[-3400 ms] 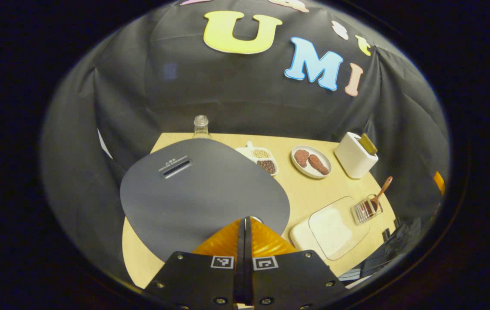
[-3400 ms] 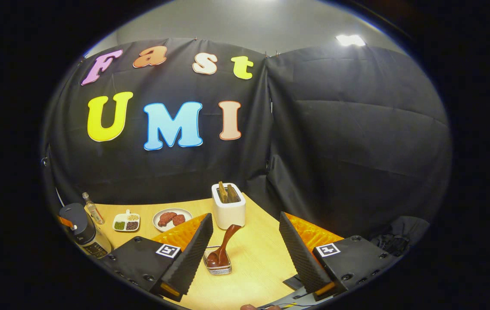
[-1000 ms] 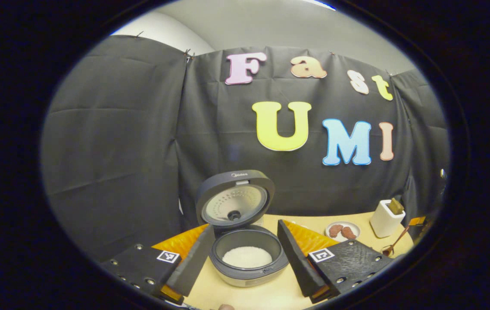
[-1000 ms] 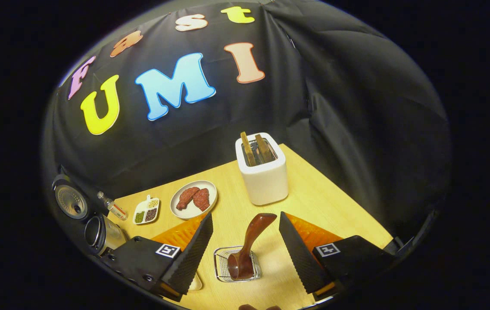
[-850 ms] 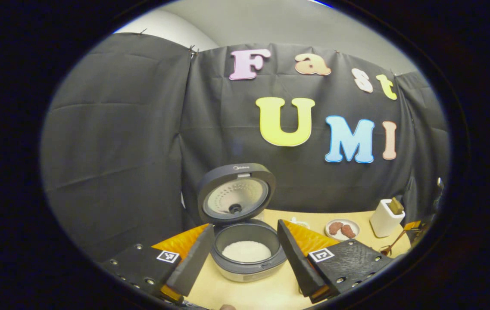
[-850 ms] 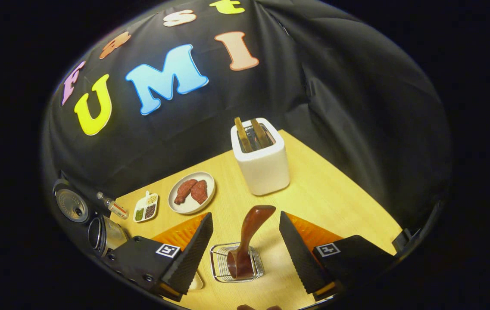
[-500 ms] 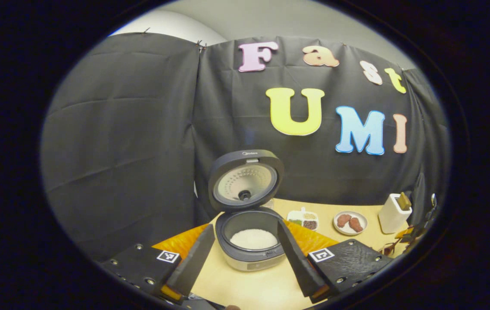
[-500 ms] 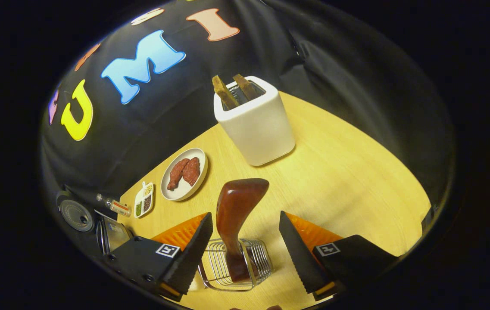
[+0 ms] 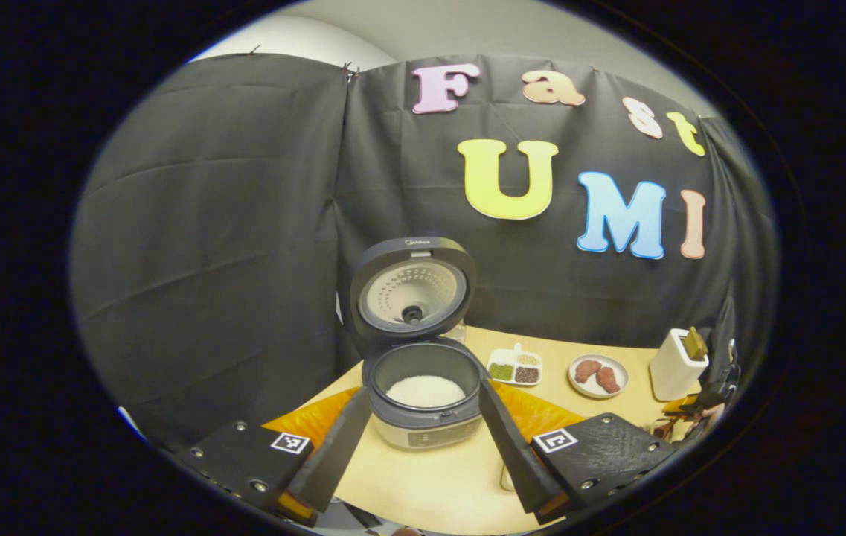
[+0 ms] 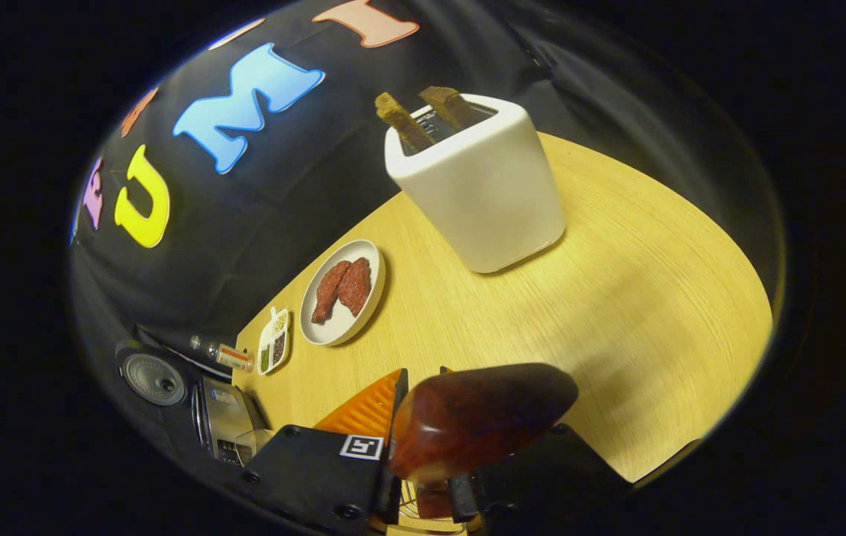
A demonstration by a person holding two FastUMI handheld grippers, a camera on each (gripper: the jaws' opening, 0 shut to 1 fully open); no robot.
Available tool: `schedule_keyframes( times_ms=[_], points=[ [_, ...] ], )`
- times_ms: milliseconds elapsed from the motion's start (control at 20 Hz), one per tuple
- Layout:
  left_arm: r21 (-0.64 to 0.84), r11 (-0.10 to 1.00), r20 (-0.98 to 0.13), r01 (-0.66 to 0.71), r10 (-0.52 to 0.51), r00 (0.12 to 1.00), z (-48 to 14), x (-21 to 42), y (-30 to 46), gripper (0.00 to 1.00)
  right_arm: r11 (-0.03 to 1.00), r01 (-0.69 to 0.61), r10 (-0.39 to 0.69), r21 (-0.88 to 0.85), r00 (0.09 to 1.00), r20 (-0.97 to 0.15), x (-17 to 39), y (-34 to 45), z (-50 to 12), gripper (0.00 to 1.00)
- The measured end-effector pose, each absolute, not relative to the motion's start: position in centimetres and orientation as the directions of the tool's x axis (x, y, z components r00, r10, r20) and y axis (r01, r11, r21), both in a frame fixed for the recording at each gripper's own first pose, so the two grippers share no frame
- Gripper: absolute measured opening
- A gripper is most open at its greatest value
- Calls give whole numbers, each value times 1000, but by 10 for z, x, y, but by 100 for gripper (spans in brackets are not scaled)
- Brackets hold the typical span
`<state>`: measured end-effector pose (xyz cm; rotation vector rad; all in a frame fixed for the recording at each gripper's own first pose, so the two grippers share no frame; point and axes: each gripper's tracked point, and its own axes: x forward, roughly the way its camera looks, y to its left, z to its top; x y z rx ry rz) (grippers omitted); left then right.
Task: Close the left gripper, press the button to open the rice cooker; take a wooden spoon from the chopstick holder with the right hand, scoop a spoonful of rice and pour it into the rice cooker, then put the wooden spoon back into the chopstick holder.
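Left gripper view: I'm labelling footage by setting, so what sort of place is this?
Likely a staged kitchen booth: an open rice cooker, a toaster and a plate of meat on a wooden table.

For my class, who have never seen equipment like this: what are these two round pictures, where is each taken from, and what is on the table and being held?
A person holds a two-finger gripper in each hand; a fisheye camera rides on each.

In the left gripper view, the left gripper is open, facing the rice cooker, whose lid stands up, with white rice inside.

In the right gripper view, the right gripper has its fingers closed on the wooden spoon, whose handle end looms large.

On the table stand a white toaster with bread, a plate of meat, a small divided dish and a small bottle.
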<state>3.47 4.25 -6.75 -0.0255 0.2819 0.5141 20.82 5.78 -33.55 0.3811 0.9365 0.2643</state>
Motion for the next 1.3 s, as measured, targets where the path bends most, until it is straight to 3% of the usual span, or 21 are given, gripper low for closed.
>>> schedule_keyframes(
  times_ms=[400, 800, 1300],
  points=[
    [-12, 914, -278, -405, 386, 880, -84, 62, 44, 93, 920, -73, 335, 385, 660, -673, 203, 50, -281, 22],
    [-15, 913, -252, -407, 390, 886, -82, 42, 144, 92, 958, -58, 215, 280, 792, -571, 182, 49, -195, 21],
    [-101, 895, -274, -435, 395, 877, -111, 28, 238, 93, 935, -174, 300, 309, 852, -429, 177, 153, -85, 22]
  ],
)
